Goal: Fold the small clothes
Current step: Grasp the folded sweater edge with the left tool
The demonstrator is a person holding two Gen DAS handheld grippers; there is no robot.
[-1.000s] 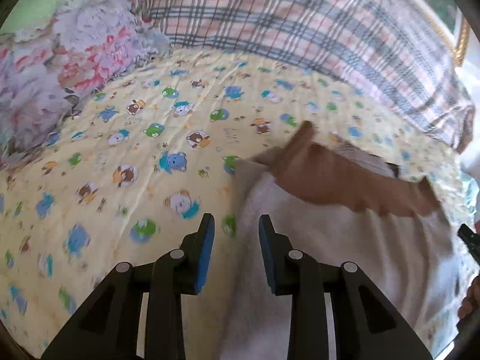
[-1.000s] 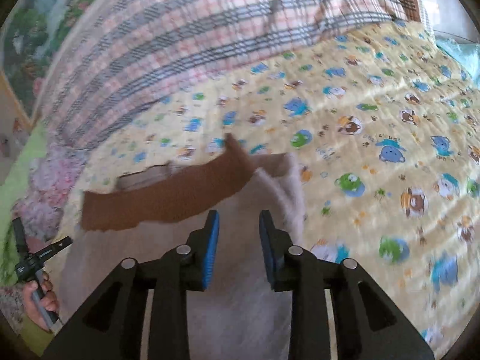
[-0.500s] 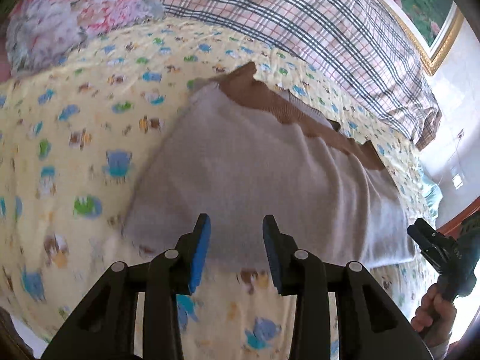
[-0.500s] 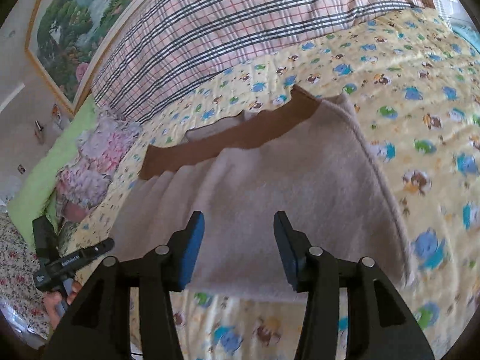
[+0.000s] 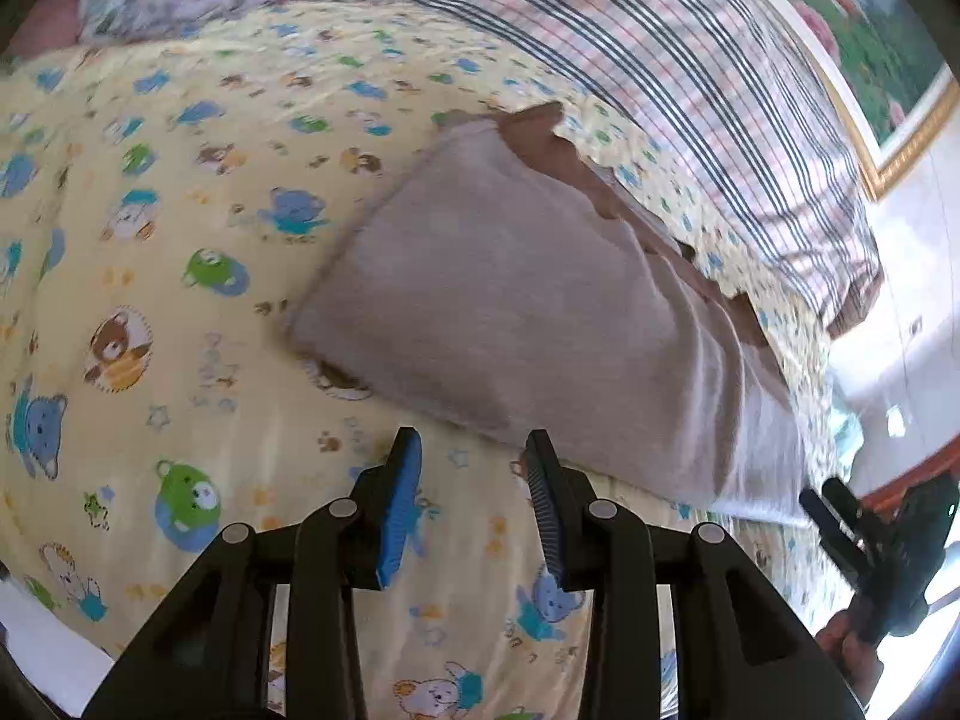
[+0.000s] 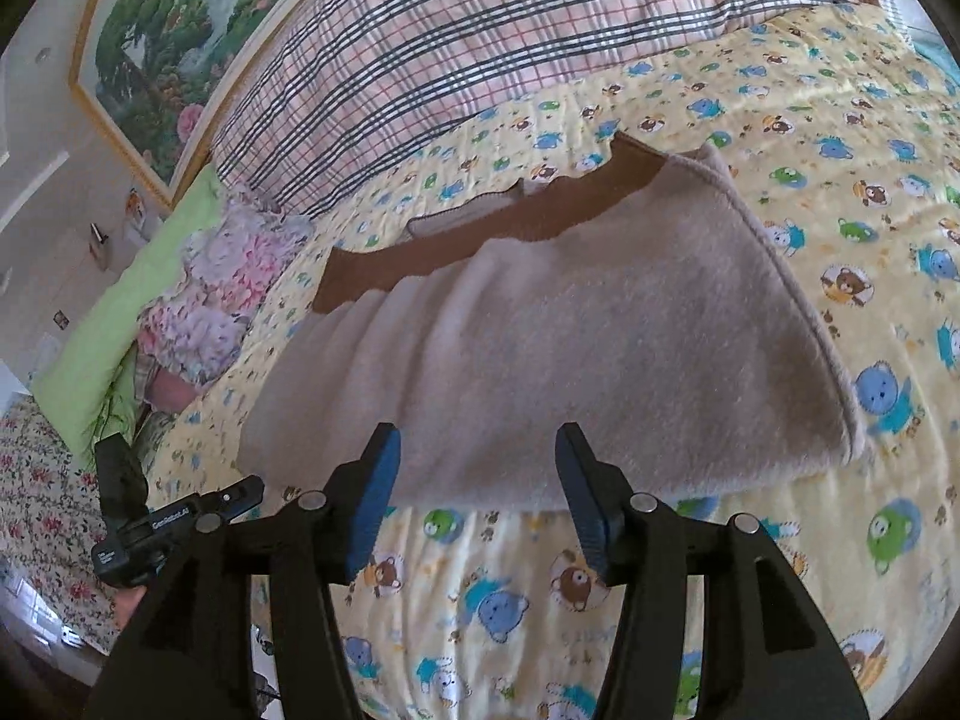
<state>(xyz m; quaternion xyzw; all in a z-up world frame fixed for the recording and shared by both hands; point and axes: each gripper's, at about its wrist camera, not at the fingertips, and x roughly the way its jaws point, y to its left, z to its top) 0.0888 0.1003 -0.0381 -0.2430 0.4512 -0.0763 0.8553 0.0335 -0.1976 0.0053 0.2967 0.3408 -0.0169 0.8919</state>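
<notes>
A beige fleece garment (image 5: 510, 294) with a brown band (image 5: 570, 156) along its far edge lies folded flat on the yellow cartoon-print bedsheet (image 5: 180, 276). It also shows in the right wrist view (image 6: 570, 348) with its brown band (image 6: 480, 240). My left gripper (image 5: 474, 450) is open and empty, just in front of the garment's near edge. My right gripper (image 6: 477, 450) is open and empty, above the near edge. The right gripper (image 5: 864, 546) shows at the left view's right edge; the left gripper (image 6: 162, 516) shows at the right view's left.
A plaid pillow (image 6: 510, 36) lies behind the garment. A floral cushion (image 6: 222, 282) and a green pillow (image 6: 120, 324) sit at the bed's side. A framed landscape painting (image 6: 180, 30) hangs on the wall. A floral cloth (image 6: 42, 510) lies beside the bed.
Both grippers have pulled back from over the garment to in front of its near edge. The right gripper's jaws have opened wider.
</notes>
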